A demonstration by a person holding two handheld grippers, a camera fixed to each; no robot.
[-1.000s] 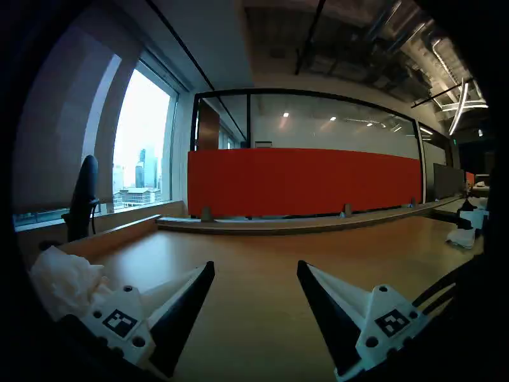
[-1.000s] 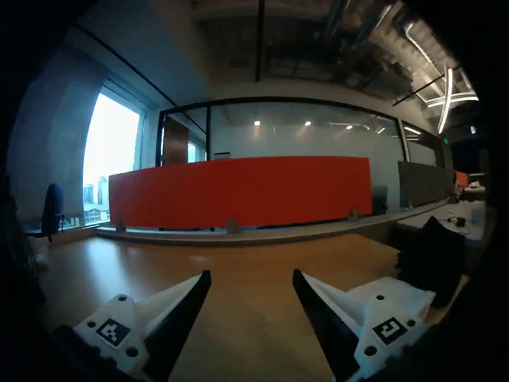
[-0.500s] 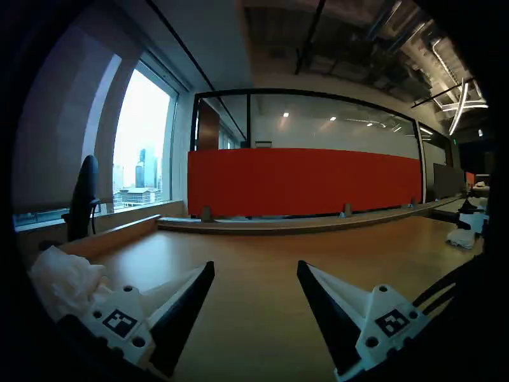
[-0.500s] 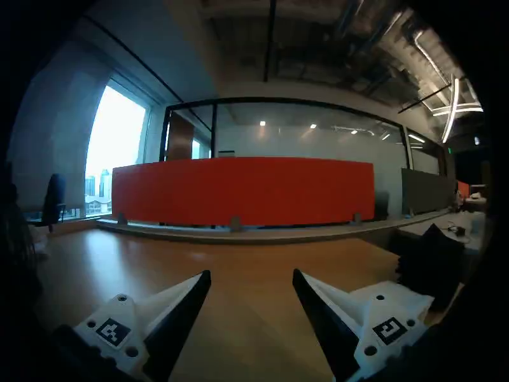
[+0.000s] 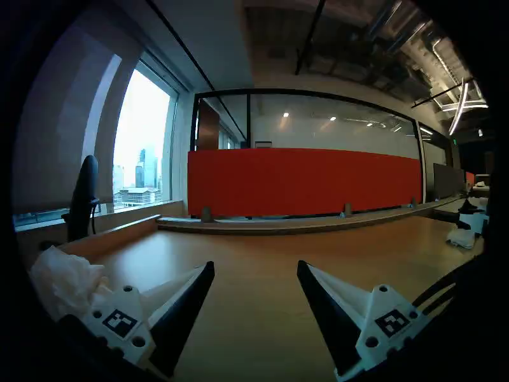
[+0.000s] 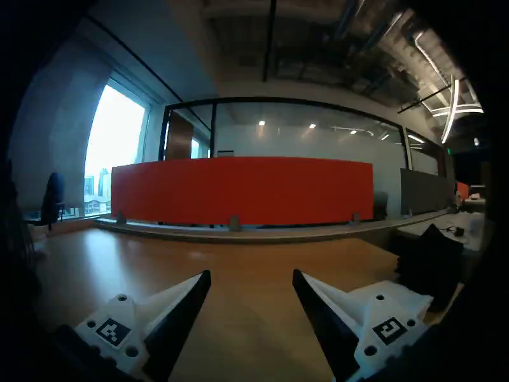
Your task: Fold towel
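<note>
Spread wide and empty, the left tongs (image 5: 254,267) hover low over the wooden table (image 5: 267,254). The crumpled white towel (image 5: 63,280) sits far left, partly hidden behind a finger. The right tongs (image 6: 251,275) are released as well. A dark shape (image 6: 432,264) at the table's right edge is hard to make out.

Open-plan office, long wooden desk (image 5: 267,254), red divider screen (image 5: 305,181), glass-walled room (image 6: 305,130)
</note>
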